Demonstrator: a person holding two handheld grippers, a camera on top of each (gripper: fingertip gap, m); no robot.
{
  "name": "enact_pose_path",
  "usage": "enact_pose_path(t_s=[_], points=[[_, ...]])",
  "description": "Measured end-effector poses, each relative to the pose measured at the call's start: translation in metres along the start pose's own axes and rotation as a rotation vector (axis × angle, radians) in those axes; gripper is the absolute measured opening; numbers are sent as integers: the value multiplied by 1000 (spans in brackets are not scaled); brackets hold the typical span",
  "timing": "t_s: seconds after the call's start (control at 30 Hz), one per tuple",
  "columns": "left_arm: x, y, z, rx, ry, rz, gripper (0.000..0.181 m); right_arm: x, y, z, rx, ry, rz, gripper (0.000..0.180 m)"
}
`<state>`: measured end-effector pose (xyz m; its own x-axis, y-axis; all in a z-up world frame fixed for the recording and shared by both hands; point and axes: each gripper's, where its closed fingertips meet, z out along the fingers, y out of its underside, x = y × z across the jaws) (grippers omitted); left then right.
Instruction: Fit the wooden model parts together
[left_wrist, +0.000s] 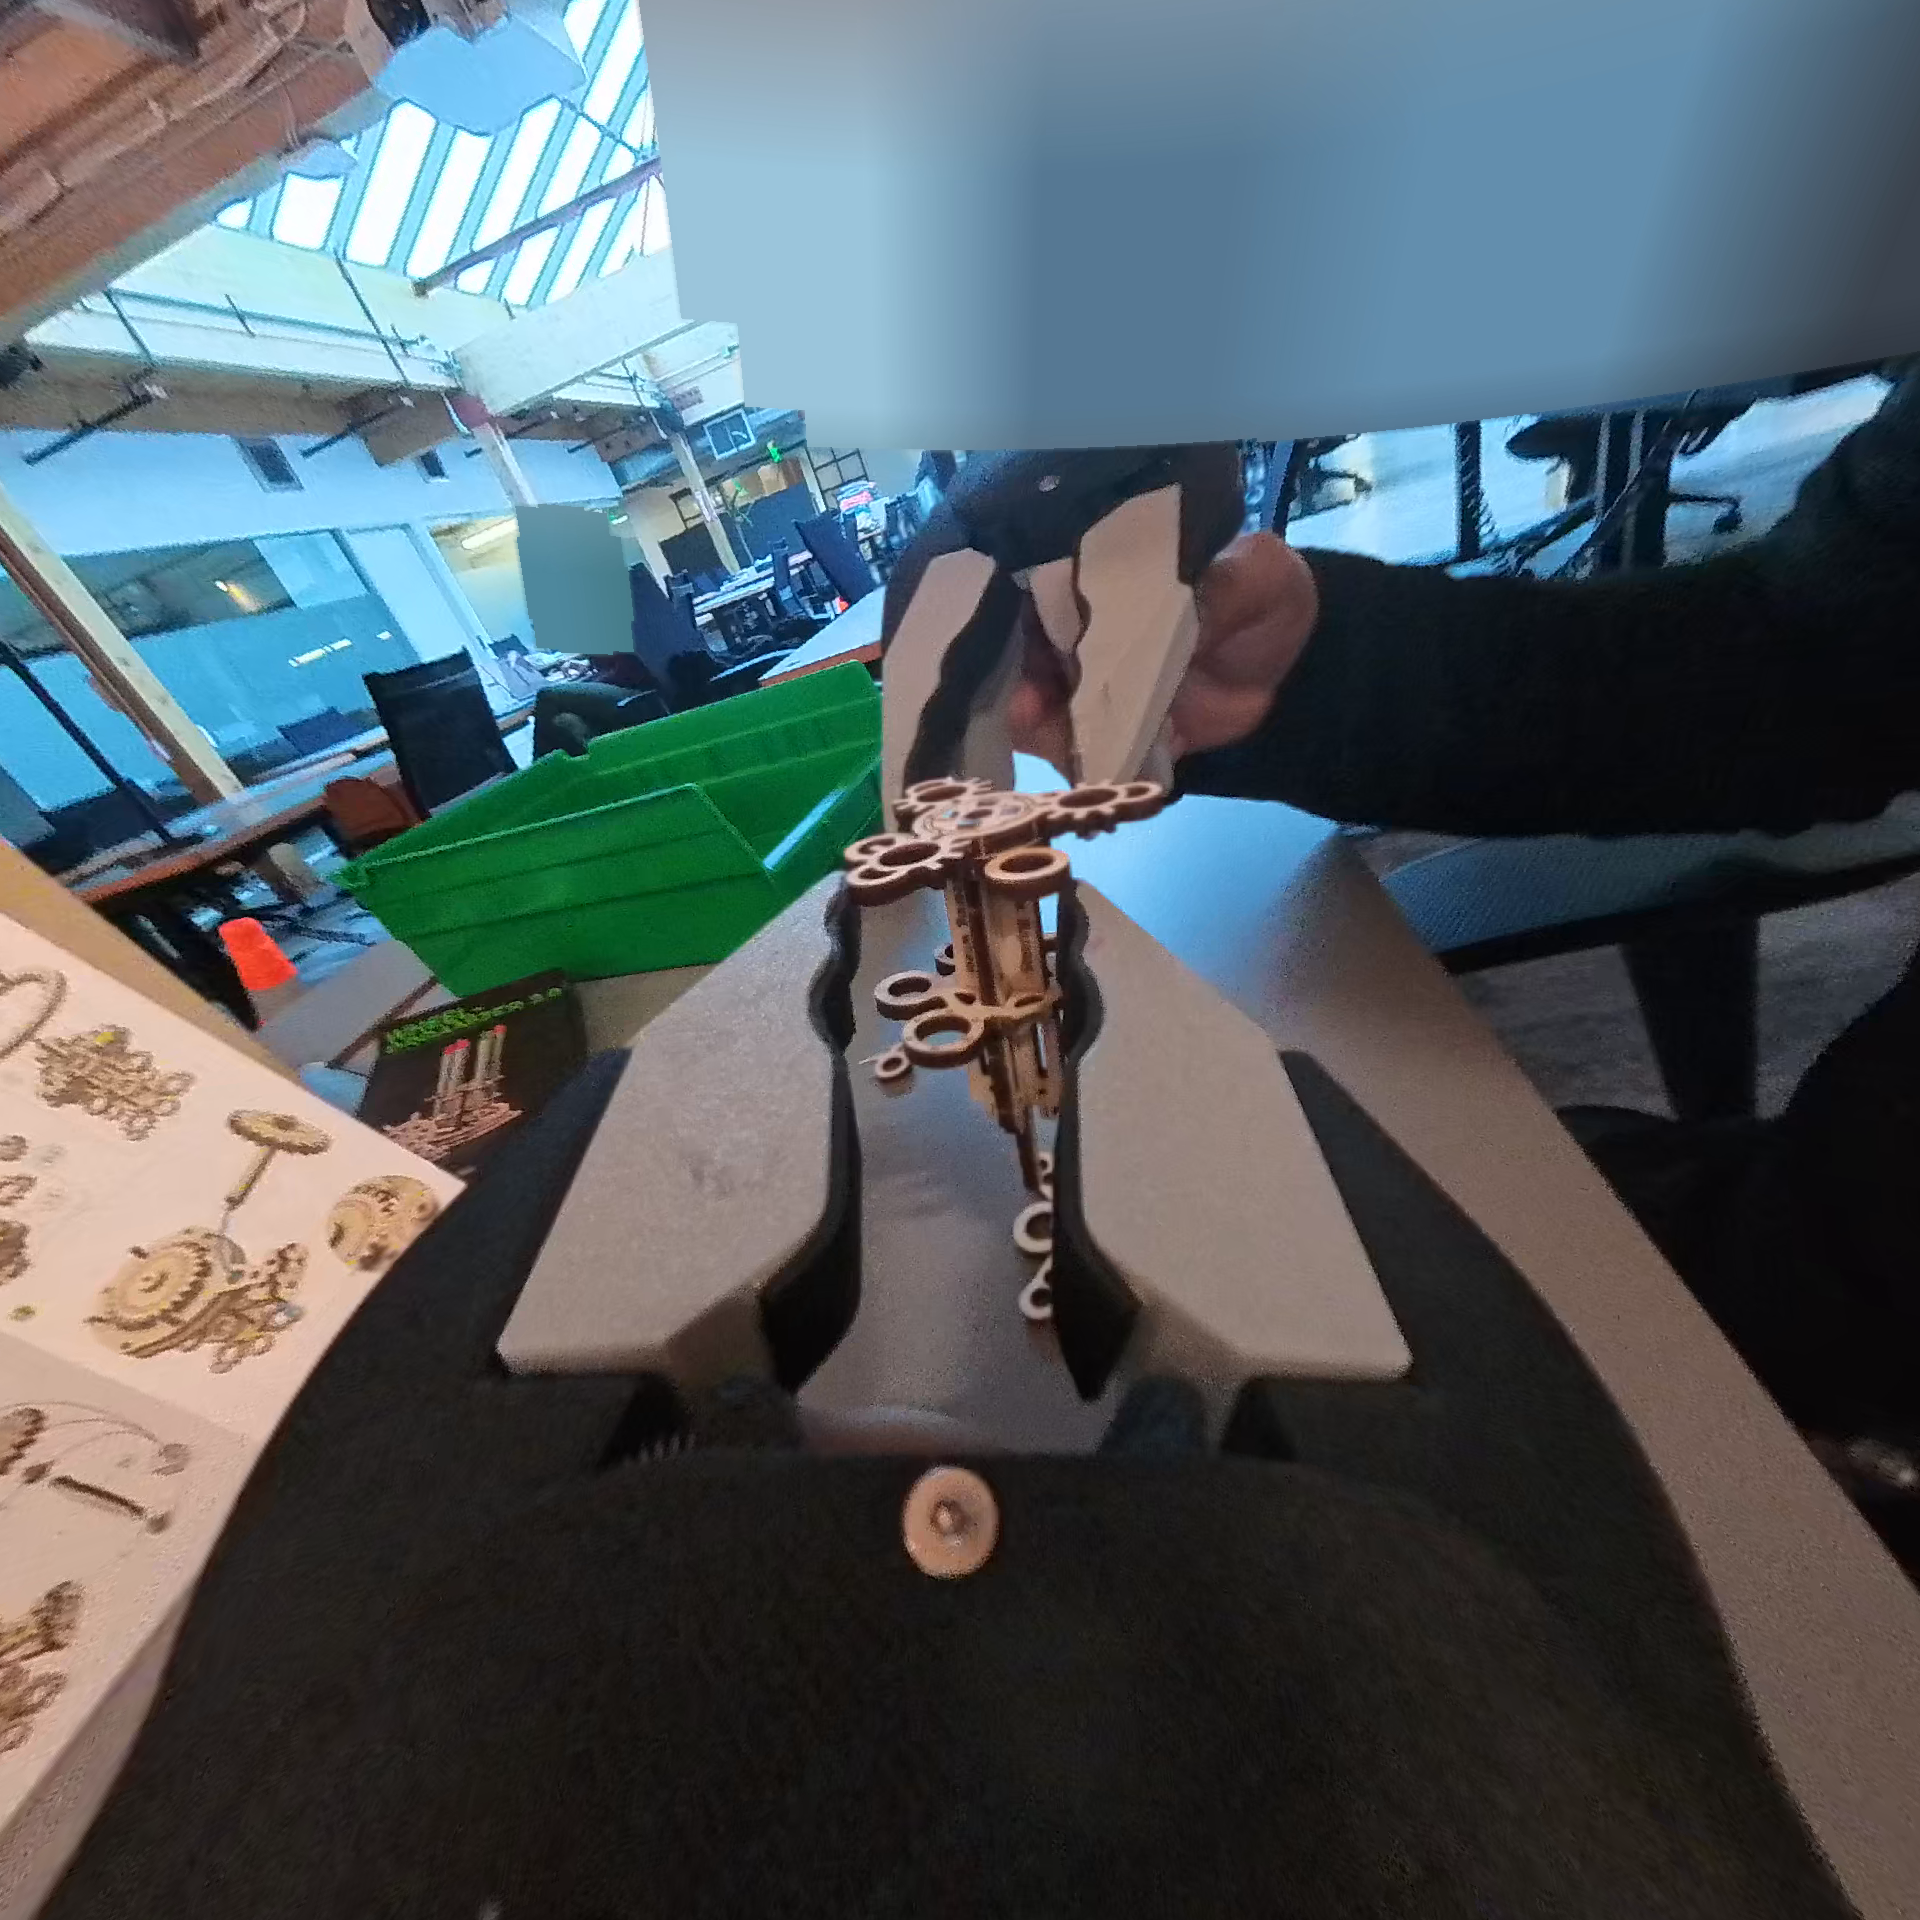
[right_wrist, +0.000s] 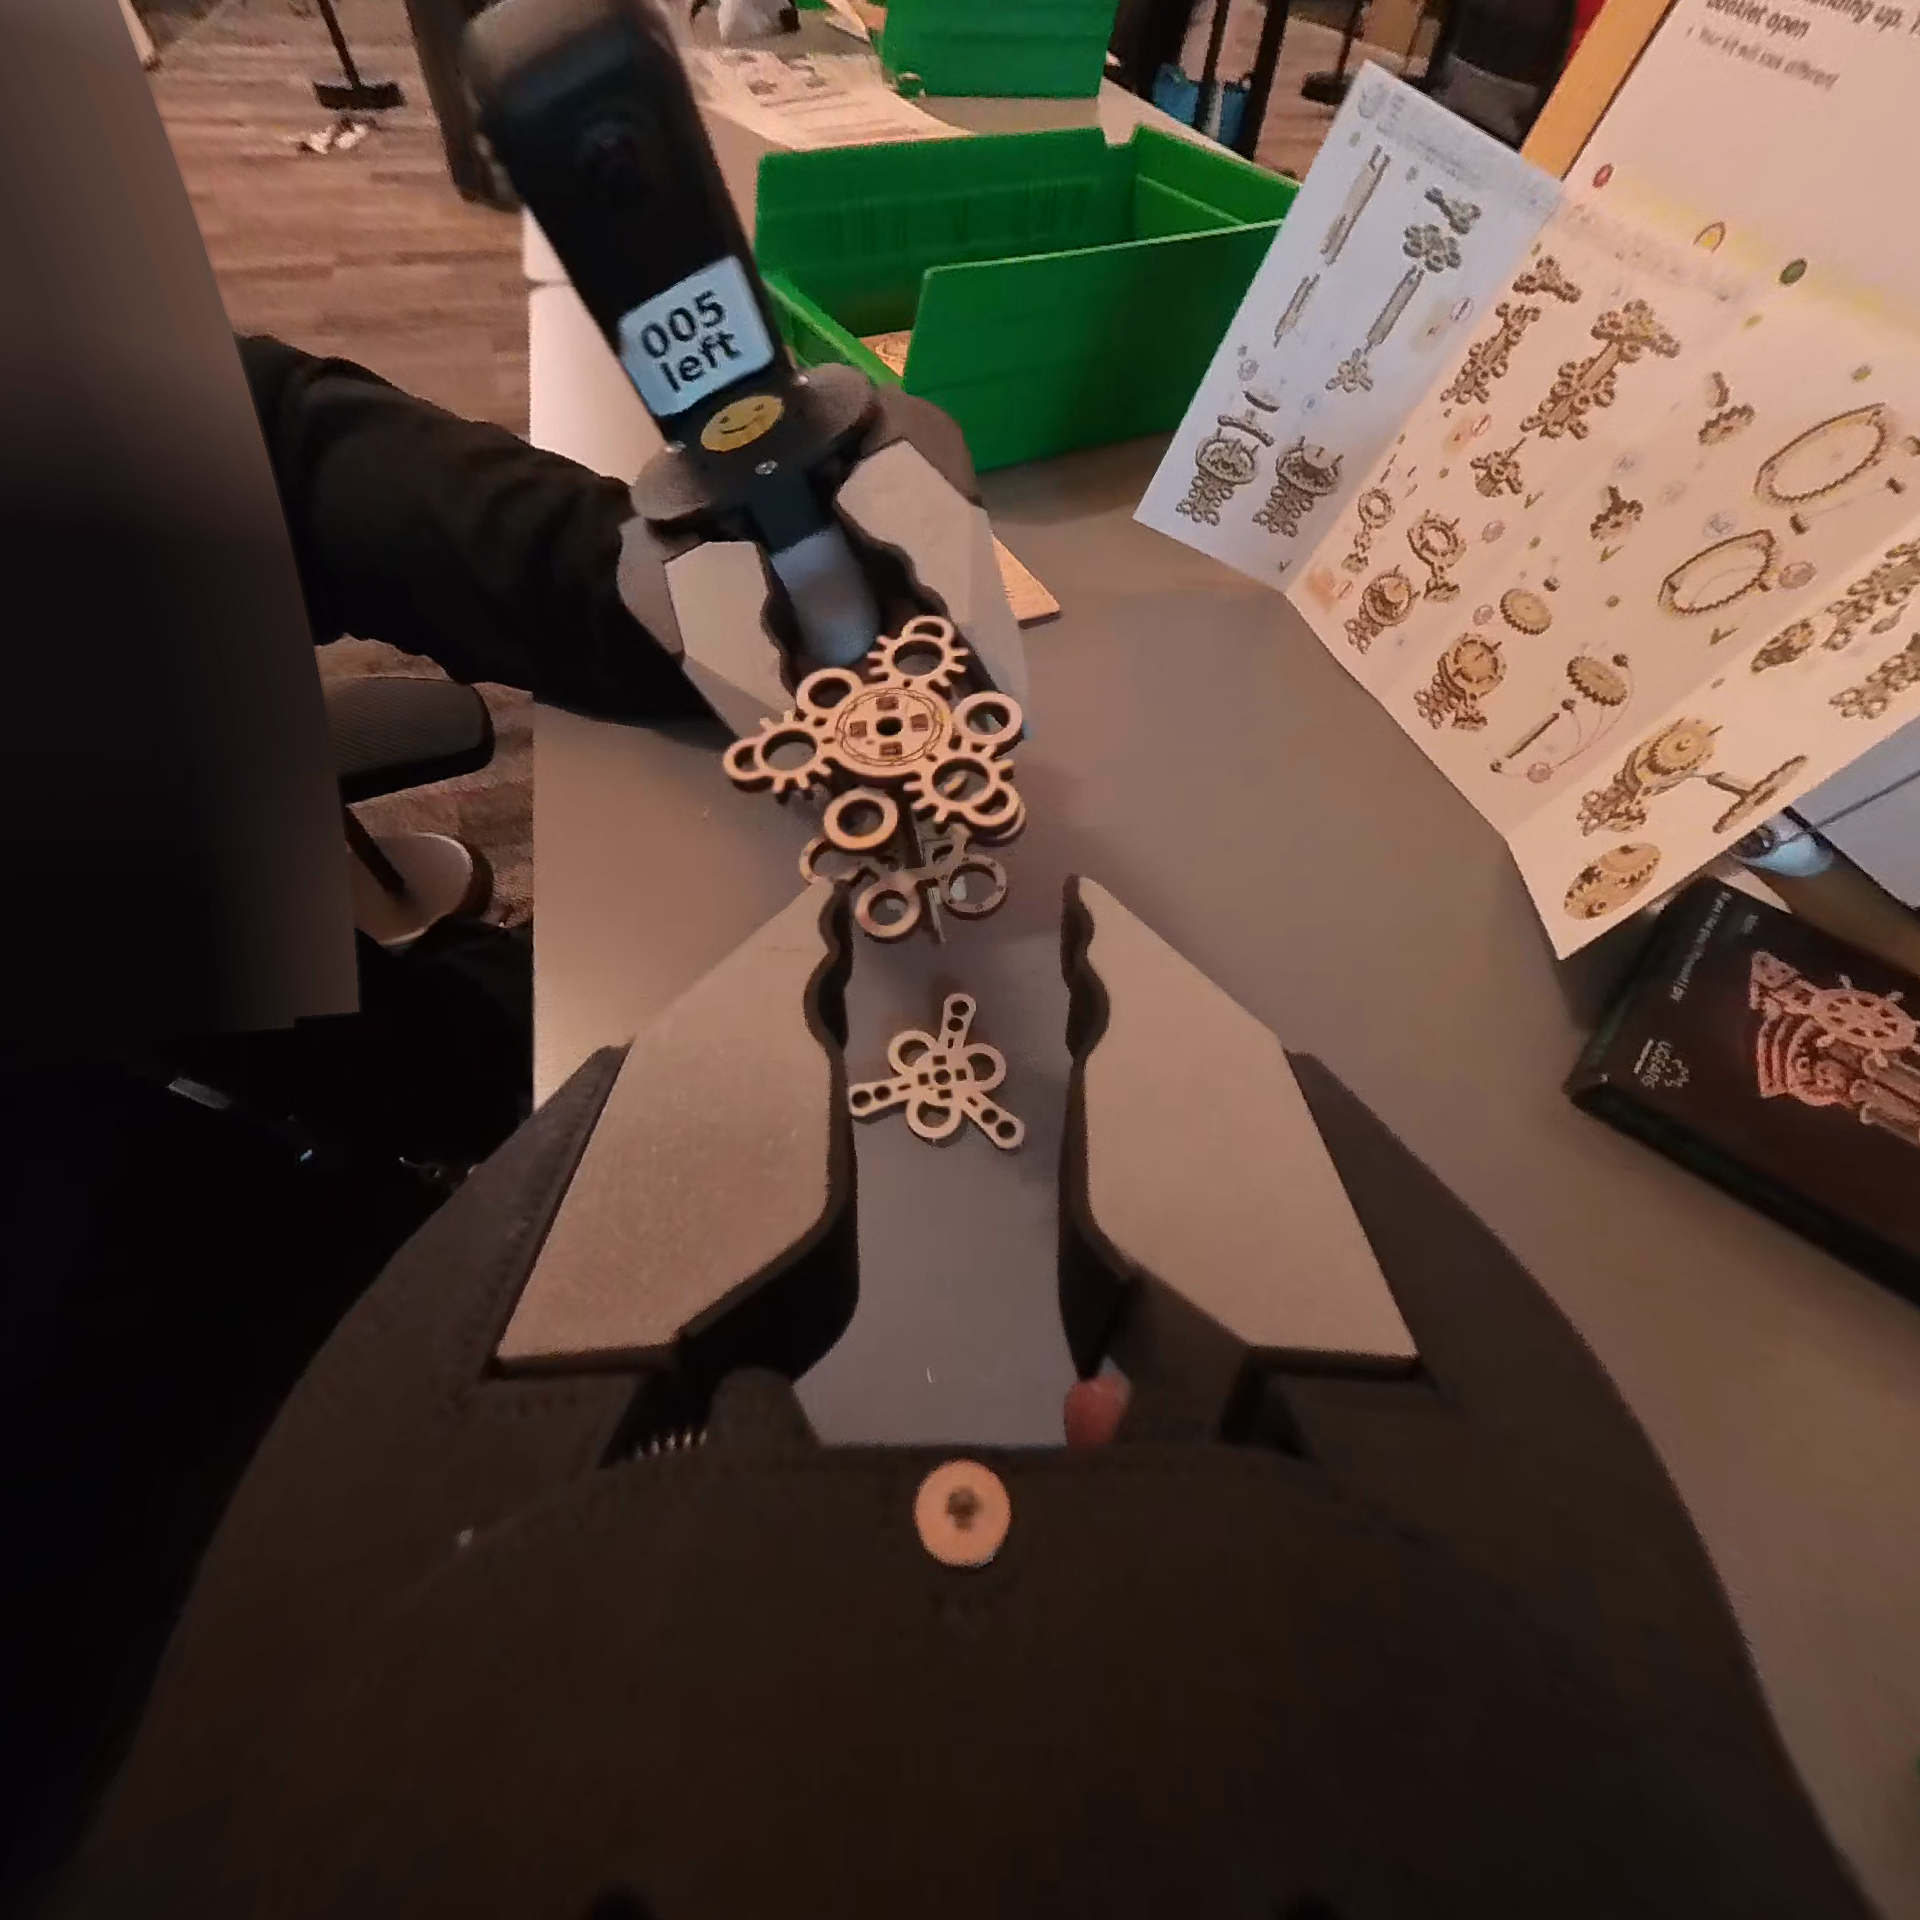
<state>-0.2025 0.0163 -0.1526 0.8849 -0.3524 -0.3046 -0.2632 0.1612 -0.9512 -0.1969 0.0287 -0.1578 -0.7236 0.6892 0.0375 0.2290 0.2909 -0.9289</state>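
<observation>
While pinched in left gripper (left_wrist: 961, 997) fingers, wooden model (right_wrist: 883, 769) looks light, thin, brittle: hold by central shaft, not gear rings. Right gripper (right_wrist: 945, 935) fingers spread, empty, above loose piece (right_wrist: 940, 1075) on counter (right_wrist: 1299, 831).

Both grippers showing the same build: matte black body, 2 grey wedge fingers (left_wrist: 1216, 1122) with wavy black inner pads, 1 silver screw (right_wrist: 961, 1512) centred at the base. Left gripper (right_wrist: 862, 665) carrying a white label, yellow smiley sticker. Person wearing black sleeves (left_wrist: 1558, 686).

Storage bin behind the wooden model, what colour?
Bright green bin, clearest in the right wrist view.
</observation>
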Motion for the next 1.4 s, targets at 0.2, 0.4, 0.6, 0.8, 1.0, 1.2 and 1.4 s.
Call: enact_pose_path(t_s=[0.2, 0.4, 0.6, 0.8, 1.0, 1.2, 1.4], points=[[-15, 13, 14, -60, -69, -224, 35, 13, -3, -8, 100, -16, 87, 43], [-12, 19, 21, -119, -120, -239, 35, 15, 4, -7, 137, -49, 147, 43], [-11, 21, 26, -161, -224, -176, 34, 15, 10, -8, 126, -55, 152, 44], [0, 18, 28, -154, -162, -151, 34, 10, 15, -11, 145, -126, 149, 48], [4, 6, 26, -51, -99, -212, 34, 2, 6, -15, 211, -203, 121, 42], [5, 5, 24, -38, -60, -224, 35, -2, -1, -10, 226, -256, 100, 43], [5, 5, 23, -31, -47, -232, 35, -4, -5, -7, 231, -291, 82, 34]])
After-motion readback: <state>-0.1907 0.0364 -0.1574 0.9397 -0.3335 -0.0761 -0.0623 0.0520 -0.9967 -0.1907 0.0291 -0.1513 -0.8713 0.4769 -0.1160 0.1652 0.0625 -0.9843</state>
